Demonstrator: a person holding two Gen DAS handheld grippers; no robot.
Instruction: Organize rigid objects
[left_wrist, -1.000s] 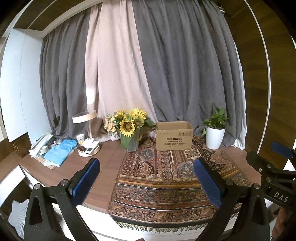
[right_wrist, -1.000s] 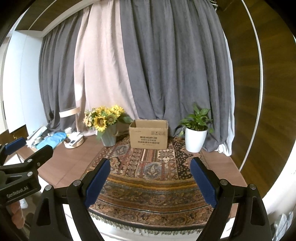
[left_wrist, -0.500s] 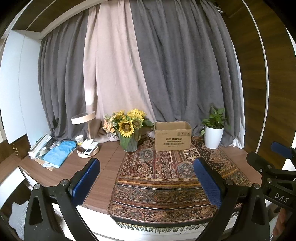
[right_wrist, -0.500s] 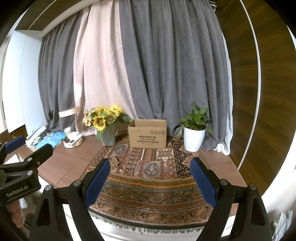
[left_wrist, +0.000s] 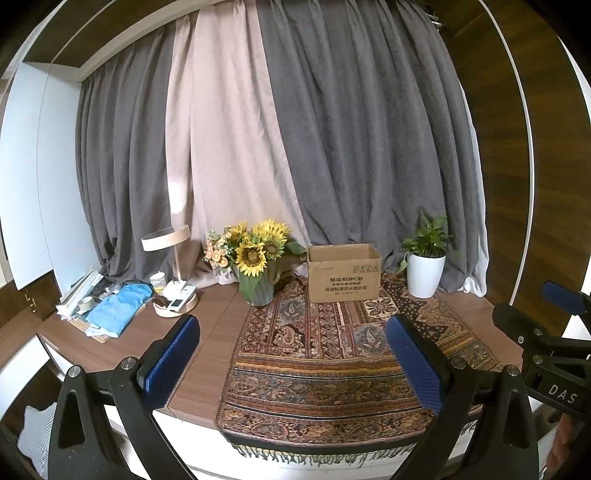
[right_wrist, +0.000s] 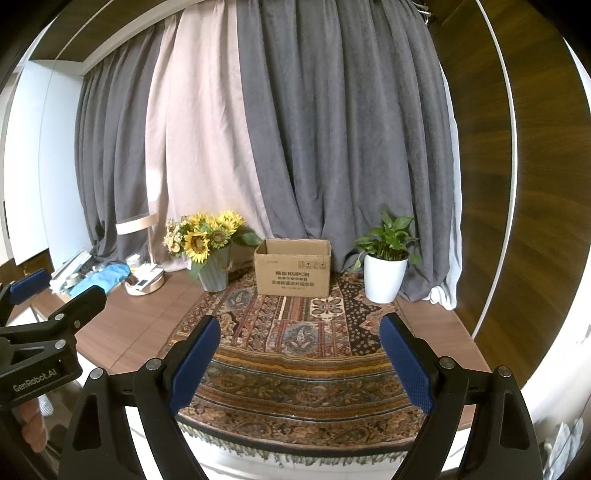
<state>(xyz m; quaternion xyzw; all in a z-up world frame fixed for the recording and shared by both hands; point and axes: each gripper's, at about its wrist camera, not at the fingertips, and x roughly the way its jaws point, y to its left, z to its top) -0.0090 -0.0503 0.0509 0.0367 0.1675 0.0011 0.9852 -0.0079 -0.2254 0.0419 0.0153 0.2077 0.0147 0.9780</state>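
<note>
An open cardboard box (left_wrist: 344, 272) stands upright at the back of a patterned rug (left_wrist: 325, 354) on a wooden tabletop; it also shows in the right wrist view (right_wrist: 293, 272). My left gripper (left_wrist: 291, 360) is open and empty, held before the table's front edge. My right gripper (right_wrist: 301, 356) is open and empty, beside it to the right. Each gripper shows at the edge of the other's view. A round tray (left_wrist: 176, 301) at the back left holds small devices.
A vase of sunflowers (left_wrist: 255, 266) stands left of the box, a potted plant (left_wrist: 424, 264) in a white pot to its right. A desk lamp (left_wrist: 166, 236), a blue cloth (left_wrist: 118, 308) and stacked items lie at the far left. Curtains hang behind.
Both views have shifted slightly, the table seen a bit farther away. Both grippers stay open and empty.
</note>
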